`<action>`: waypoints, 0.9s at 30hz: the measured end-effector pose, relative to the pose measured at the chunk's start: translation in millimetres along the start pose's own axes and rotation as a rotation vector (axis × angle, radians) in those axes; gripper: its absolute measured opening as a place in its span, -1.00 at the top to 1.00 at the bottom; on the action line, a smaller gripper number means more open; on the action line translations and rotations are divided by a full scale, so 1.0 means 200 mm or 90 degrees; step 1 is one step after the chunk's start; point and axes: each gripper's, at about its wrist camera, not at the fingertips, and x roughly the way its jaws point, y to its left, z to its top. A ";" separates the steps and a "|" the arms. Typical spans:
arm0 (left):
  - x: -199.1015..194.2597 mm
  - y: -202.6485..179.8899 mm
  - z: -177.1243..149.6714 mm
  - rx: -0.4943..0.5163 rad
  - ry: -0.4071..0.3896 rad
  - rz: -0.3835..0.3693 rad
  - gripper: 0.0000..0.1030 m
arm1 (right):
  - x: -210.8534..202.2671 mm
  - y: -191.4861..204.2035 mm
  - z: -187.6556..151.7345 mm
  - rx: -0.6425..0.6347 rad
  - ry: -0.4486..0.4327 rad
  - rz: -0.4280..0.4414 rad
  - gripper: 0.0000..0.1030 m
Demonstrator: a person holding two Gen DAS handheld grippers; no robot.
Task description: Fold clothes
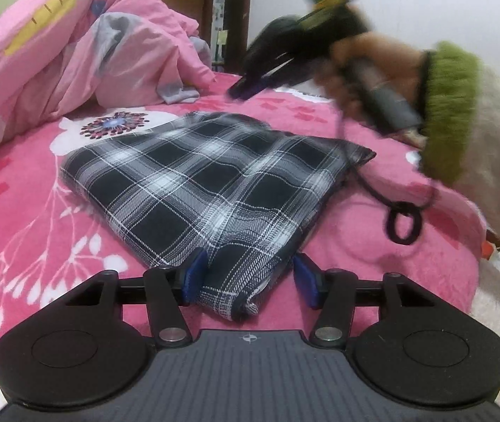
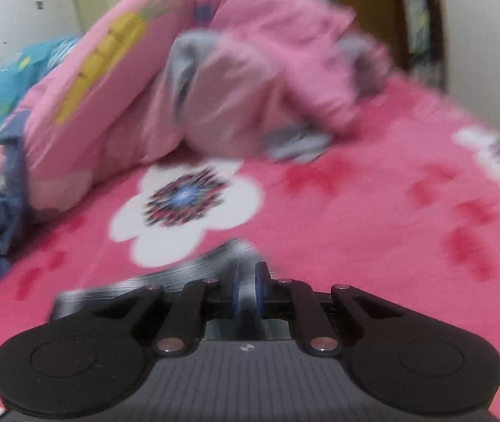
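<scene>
The folded plaid garment (image 1: pixel 211 183) lies on the pink floral bed cover (image 1: pixel 31 218), in front of a heaped pink quilt (image 1: pixel 84 52). The left gripper (image 1: pixel 248 274) stands about half open, its blue fingers (image 1: pixel 193 274) on either side of the garment's near corner, seemingly without pressing it. The right gripper (image 2: pixel 246 281) is nearly closed; through the blur, plaid cloth appears pinched between its fingers (image 2: pixel 259 281).

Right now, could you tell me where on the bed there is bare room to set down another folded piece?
The pink blanket lies bare left of the folded plaid garment, toward the white flower print. In the right wrist view, it is also bare right of that flower. The bunched pink quilt crowds the far side.
</scene>
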 end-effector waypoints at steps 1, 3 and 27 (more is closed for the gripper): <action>0.00 0.00 0.00 0.000 -0.001 0.000 -0.06 | 0.12 -0.02 -0.02 -0.001 0.036 -0.021 0.94; 0.00 0.00 0.00 0.000 -0.003 -0.001 -0.05 | 0.23 -0.09 -0.05 0.046 0.050 -0.014 1.00; -0.05 0.11 0.03 -0.104 0.007 -0.034 -0.08 | -0.40 -0.10 -0.04 -0.035 -0.014 -0.039 0.85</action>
